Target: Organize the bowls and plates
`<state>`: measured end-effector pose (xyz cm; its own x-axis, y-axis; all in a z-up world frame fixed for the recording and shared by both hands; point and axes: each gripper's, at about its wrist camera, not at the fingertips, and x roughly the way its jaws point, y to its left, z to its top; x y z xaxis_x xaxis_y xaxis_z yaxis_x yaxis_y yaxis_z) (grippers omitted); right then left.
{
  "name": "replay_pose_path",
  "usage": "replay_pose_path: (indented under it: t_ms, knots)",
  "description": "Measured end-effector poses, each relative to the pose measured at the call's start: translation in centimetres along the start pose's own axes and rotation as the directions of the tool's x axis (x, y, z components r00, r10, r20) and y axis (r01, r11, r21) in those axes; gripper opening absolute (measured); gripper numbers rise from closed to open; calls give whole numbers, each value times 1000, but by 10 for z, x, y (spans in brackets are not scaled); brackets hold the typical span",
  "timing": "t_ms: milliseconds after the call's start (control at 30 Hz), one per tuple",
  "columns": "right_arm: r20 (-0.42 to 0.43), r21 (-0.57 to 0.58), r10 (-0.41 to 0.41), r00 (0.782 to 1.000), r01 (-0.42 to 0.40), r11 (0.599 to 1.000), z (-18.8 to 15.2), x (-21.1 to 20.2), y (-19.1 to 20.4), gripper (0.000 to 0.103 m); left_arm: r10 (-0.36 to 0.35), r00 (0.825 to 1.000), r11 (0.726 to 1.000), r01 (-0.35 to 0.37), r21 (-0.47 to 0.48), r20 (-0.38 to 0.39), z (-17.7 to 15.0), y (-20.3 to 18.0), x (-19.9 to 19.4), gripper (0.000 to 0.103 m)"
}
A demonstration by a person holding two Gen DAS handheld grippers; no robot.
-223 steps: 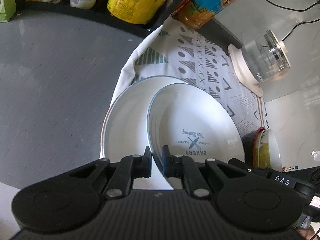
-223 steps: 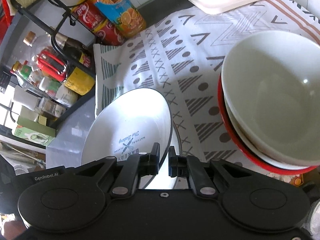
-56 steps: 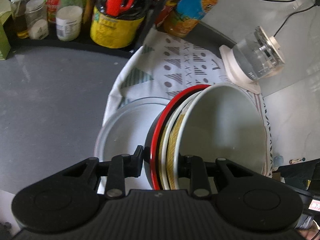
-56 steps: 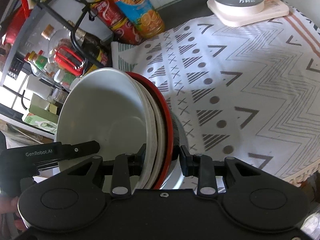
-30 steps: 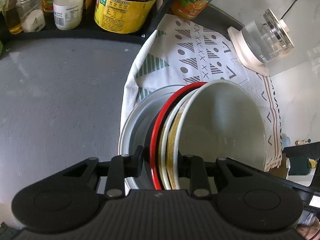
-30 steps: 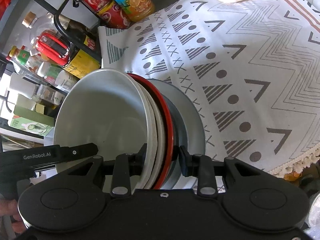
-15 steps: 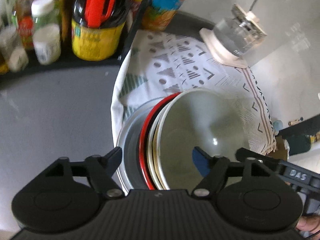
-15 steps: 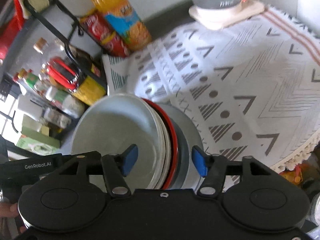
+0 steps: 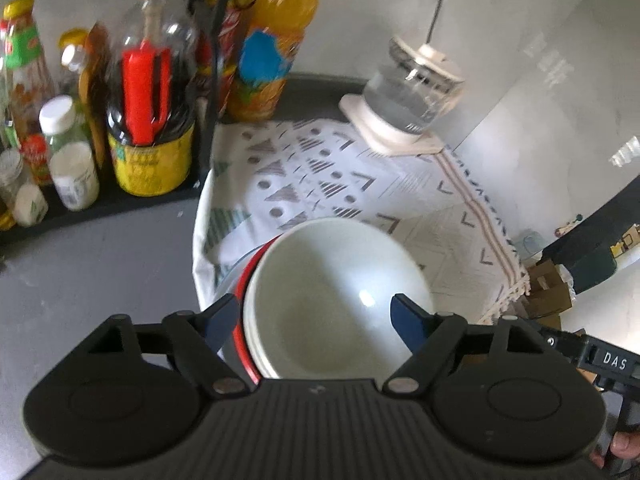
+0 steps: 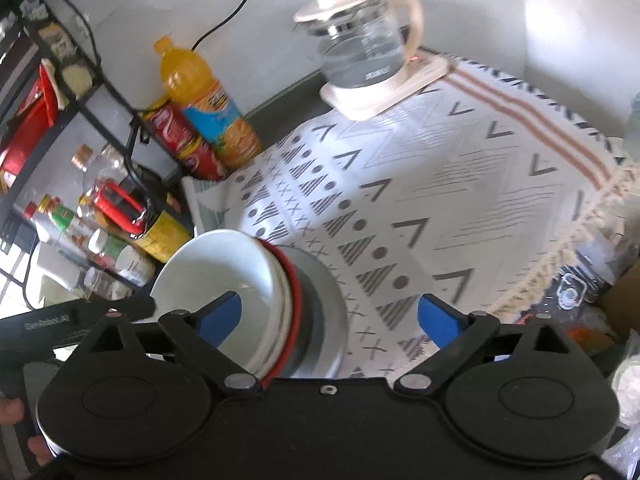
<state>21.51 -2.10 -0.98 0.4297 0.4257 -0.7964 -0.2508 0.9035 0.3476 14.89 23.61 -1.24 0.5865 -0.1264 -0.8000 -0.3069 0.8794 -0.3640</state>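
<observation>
A stack of nested bowls (image 9: 332, 300), white on top with a red-rimmed one beneath, rests on the grey-rimmed plates (image 9: 228, 280) on the patterned cloth. My left gripper (image 9: 316, 320) is open, raised above the stack, its blue-padded fingers apart on either side of it. In the right wrist view the same bowl stack (image 10: 224, 280) sits on the plates (image 10: 320, 300). My right gripper (image 10: 330, 316) is open and empty, lifted above the stack's right side.
A patterned white cloth (image 10: 440, 208) covers the counter. A glass kettle (image 10: 364, 52) on its base stands at the back. A rack (image 9: 132, 128) of bottles and jars, an orange soda bottle (image 10: 208, 108) and red cans stand at the left. Grey counter (image 9: 80, 264) lies left.
Both grippers held the bowl stack tilted over the plates, then set it down, opened, and have lifted up and away from it.
</observation>
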Motion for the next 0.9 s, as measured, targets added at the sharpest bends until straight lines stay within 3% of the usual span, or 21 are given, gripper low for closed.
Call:
replay_pose_path:
  t_ms: [133, 267, 467, 633, 900]
  knots:
    - [43, 13, -20, 999, 19, 1000, -7, -21, -16, 102, -46, 998, 998, 45, 33, 38, -4, -20, -12, 81]
    - [76, 29, -27, 997, 24, 999, -18, -46, -33, 102, -86, 996, 995, 85, 53, 21, -16, -40, -18, 74]
    - [92, 59, -41, 995, 36, 998, -40, -77, -54, 103, -85, 996, 993, 85, 80, -7, -48, -71, -30, 73]
    - [106, 58, -40, 994, 34, 998, -61, -99, -65, 103, -51, 999, 994, 51, 93, 0, -73, -84, -43, 78]
    - [124, 28, -35, 992, 32, 999, -89, -128, -66, 103, -3, 998, 991, -4, 134, 55, -106, -93, -71, 95]
